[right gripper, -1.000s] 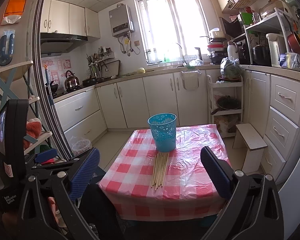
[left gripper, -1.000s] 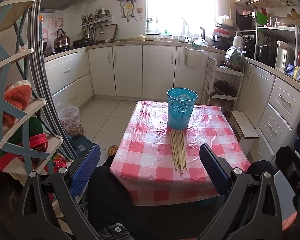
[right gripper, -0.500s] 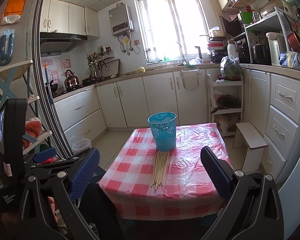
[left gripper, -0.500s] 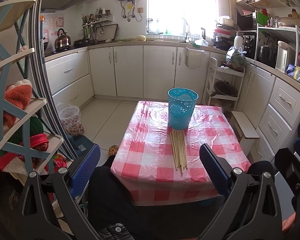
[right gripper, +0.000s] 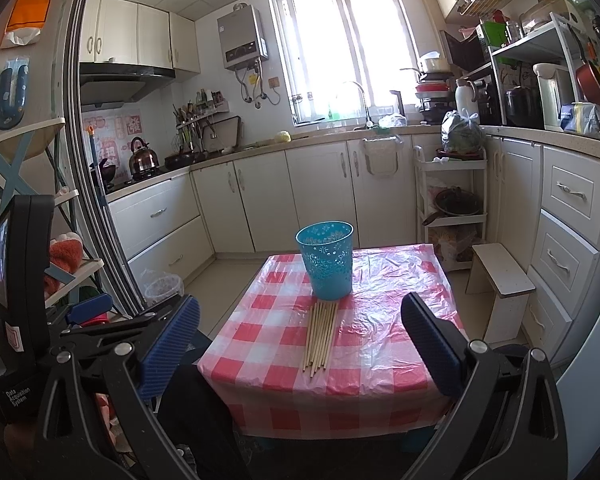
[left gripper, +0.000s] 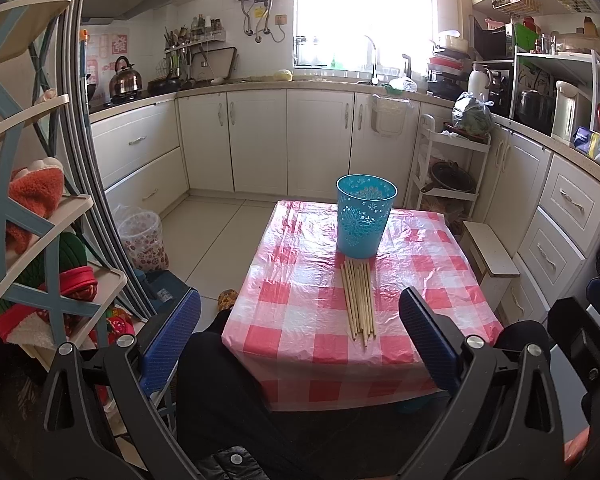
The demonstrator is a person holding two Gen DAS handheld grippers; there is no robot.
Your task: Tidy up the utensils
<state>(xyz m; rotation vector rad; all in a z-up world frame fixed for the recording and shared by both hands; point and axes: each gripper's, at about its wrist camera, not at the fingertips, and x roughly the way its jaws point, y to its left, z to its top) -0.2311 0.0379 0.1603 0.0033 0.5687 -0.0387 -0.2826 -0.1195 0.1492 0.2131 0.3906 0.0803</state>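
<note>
On the checked table (left gripper: 300, 308), chopsticks (left gripper: 359, 299) lie lengthwise toward the bin (left gripper: 363, 216); both claws spread, empty.

We're in a home kitchen: white cabinets (right gripper: 320, 196) wrap around the checked-cloth table (right gripper: 372, 336), a kettle (right gripper: 142, 158) on the hob far left of it, sink tap (right gripper: 360, 100) under the window beyond.

Small kitchen: white cabinets (left gripper: 256, 140) line an L-shaped counter (right gripper: 380, 132) under a bright window (right gripper: 340, 48); pale tiled floor (left gripper: 212, 236); water heater (right gripper: 242, 38) on the wall; bench (right gripper: 380, 320) covered with red-checked cloth.
</note>
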